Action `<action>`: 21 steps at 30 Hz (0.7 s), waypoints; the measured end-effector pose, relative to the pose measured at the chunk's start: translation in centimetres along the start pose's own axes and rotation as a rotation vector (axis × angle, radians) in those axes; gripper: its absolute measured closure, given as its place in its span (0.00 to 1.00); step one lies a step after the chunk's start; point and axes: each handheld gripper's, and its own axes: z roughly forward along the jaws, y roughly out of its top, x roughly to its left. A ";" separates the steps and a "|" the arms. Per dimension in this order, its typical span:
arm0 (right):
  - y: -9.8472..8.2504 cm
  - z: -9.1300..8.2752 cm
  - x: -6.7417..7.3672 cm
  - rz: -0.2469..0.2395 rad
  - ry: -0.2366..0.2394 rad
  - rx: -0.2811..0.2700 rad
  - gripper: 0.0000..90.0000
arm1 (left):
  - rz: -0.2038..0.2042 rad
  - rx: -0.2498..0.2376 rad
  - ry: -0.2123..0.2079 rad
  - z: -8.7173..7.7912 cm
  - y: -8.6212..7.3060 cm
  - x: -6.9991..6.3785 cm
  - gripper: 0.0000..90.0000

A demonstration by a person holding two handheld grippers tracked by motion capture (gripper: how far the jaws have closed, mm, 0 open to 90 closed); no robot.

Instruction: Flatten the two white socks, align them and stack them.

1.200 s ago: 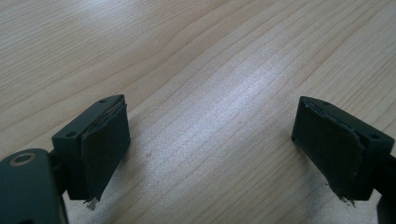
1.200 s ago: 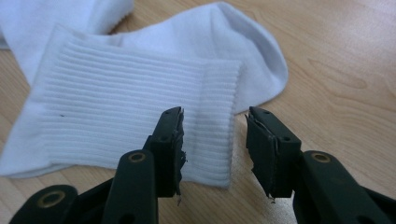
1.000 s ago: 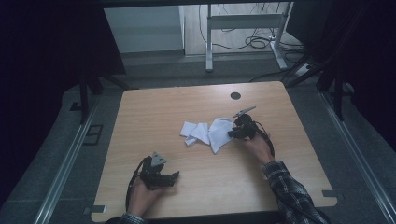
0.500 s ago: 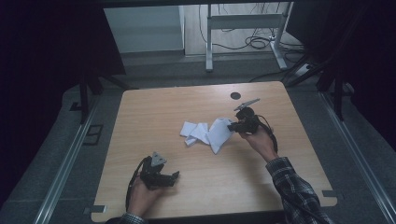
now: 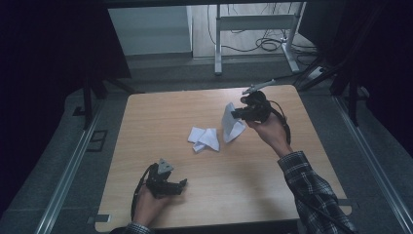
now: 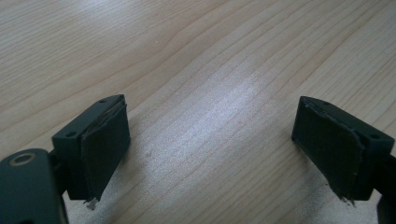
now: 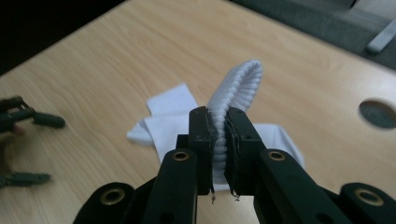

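White ribbed knit, folded into a rounded cuff, is the sock [image 7: 236, 88] pinched between the flat black pads of my right gripper [image 7: 218, 140]; the jaws have just been closing and now press on the fabric from both sides. From the high view, this sock [image 5: 231, 123] hangs off the gripper [image 5: 238, 115] above the far right part of the table [image 5: 146, 122], its lower end near or on the pale wood. A second sock [image 5: 204, 139], crumpled flat into soft angular folds, lies at the table's middle, just beside the lifted one; I see it behind the jaws as well [image 7: 163, 116]. My left gripper [image 5: 176, 186] rests near the table's near edge, well apart from both socks. Its jaws stand wide apart with nothing between them [image 6: 210, 149], and the square rubber pads [image 6: 105, 149] show frayed lower corners over straight-grained, light laminate. A round dark hole [image 7: 377, 113] pierces the tabletop near its far edge.
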 end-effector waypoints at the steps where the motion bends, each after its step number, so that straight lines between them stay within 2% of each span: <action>1: 0.6 -0.6 0.2 -0.005 -0.002 -0.015 0.90 | 0.002 0.000 0.000 0.0 0.0 0.0 0.13; 3: 1.1 -1.3 0.3 -0.009 -0.008 -0.030 0.90 | 0.002 -0.001 0.000 0.0 0.0 0.0 0.13; 5: 2.1 -3.1 0.4 -0.023 -0.025 -0.065 0.90 | 0.004 0.000 -0.001 0.0 0.0 0.0 0.13; 8: 2.8 -6.1 -0.3 -0.008 -0.045 -0.120 0.90 | 0.003 -0.001 -0.001 0.0 0.0 0.0 0.13; 10: 2.7 -6.6 -0.6 0.003 -0.053 -0.123 0.90 | 0.003 -0.001 -0.001 0.0 0.0 0.0 0.13; 13: 1.4 -7.3 -2.1 0.037 -0.068 -0.111 0.90 | 0.001 -0.001 0.000 0.0 0.0 0.0 0.13; 14: -0.2 -7.0 -3.3 0.069 -0.078 -0.086 0.90 | -0.001 -0.001 0.002 0.0 0.0 0.0 0.13; 15: -0.2 -7.0 -3.3 0.069 -0.078 -0.086 0.90 | 0.000 0.000 0.002 0.0 0.0 0.0 0.13; 16: -1.8 -6.4 -4.3 0.098 -0.084 -0.058 0.90 | -0.004 -0.001 0.003 0.0 0.0 0.0 0.13; 17: -1.8 -6.4 -4.3 0.098 -0.084 -0.058 0.90 | -0.002 0.002 0.001 0.0 0.0 0.0 0.13; 19: -4.0 -5.7 -5.6 0.129 -0.098 -0.022 0.90 | -0.003 0.001 0.001 0.0 0.0 0.0 0.13; 20: -4.0 -5.7 -5.6 0.129 -0.098 -0.022 0.90 | -0.003 0.001 0.001 0.0 0.0 0.0 0.13; 21: -4.7 -5.4 -6.0 0.139 -0.106 -0.013 0.90 | -0.003 0.002 0.001 0.0 0.0 0.0 0.13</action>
